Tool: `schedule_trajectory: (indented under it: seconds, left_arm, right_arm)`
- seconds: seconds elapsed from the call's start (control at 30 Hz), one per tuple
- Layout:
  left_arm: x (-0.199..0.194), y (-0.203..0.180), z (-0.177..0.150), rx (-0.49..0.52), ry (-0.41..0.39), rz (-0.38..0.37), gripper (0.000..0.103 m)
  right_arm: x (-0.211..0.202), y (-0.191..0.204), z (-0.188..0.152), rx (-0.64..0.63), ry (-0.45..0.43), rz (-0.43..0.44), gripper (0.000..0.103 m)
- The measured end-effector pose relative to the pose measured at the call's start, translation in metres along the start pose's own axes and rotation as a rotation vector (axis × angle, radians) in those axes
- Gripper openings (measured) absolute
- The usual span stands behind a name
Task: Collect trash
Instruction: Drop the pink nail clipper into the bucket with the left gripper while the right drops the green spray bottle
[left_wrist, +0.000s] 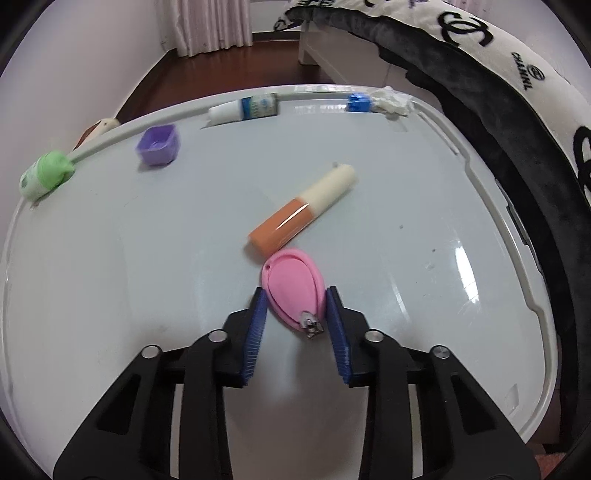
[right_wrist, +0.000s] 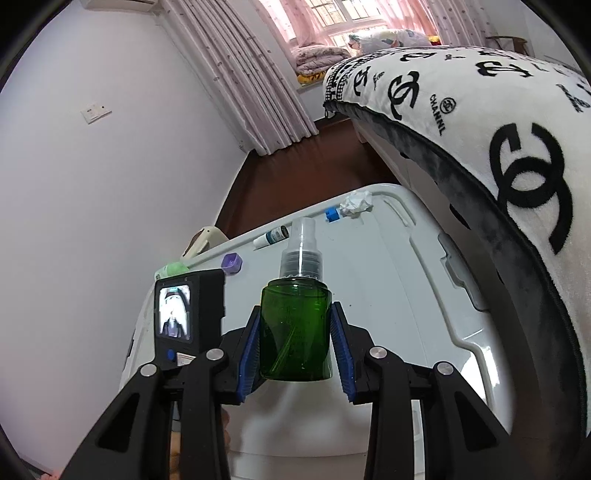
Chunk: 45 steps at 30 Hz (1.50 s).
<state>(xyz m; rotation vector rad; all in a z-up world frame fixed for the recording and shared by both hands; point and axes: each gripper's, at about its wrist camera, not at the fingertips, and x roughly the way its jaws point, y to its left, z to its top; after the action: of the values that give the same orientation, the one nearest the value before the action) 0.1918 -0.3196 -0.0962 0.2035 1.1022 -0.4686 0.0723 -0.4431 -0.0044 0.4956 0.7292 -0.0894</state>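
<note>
Beside the bed, on the white counter (left_wrist: 110, 295), your left tool (left_wrist: 295, 314) brackets the pink clipper (left_wrist: 291, 291), pads not visibly squeezing, so close squarely on its sides, while your right tool (right_wrist: 294, 332) clamps the green bottle (right_wrist: 295, 332) upright above the counter.

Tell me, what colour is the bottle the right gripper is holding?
Green glassy body with a clear spray top: the spray bottle, best seen in the right wrist view.

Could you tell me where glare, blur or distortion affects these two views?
Left wrist view: bright glare streaks on the white lid, far items like the purple cup slightly soft, edges bowed by the fisheye. Right wrist view: the window is overexposed; the green spray bottle stays sharp.
</note>
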Motion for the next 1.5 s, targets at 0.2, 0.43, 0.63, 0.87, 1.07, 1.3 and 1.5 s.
schedule_trajectory:
  seconds: [0.2,0.43,0.63,0.87,1.07,1.3,1.5]
  left_arm:
    - [-0.046,0.022,-0.035,-0.010,0.002,-0.056,0.002]
    - [-0.077,0.056,-0.070,-0.057,-0.013,-0.066,0.000]
    - [-0.074,0.040,-0.066,0.055,0.005,-0.089,0.007]
    - [-0.044,0.012,-0.052,0.169,0.013,-0.033,0.069]
    - [-0.026,0.006,-0.048,0.208,0.041,0.007,0.034]
    - [-0.042,0.016,-0.058,0.167,0.045,-0.039,0.033]
    - [-0.106,0.037,-0.096,0.151,0.008,-0.115,0.033]
  right_arm:
    - [0.006,0.007,-0.007,-0.029,0.016,-0.019,0.036]
    - [0.011,0.034,-0.023,-0.059,0.024,-0.011,0.036]
    - [0.020,0.036,-0.031,-0.042,0.050,-0.010,0.036]
    - [0.018,0.027,-0.027,-0.035,0.039,-0.010,0.036]
    - [0.014,0.021,-0.021,-0.015,0.037,0.013,0.036]
    - [0.011,0.022,-0.021,-0.024,0.034,0.020,0.036]
    - [0.008,0.036,-0.031,-0.044,0.076,0.065,0.036]
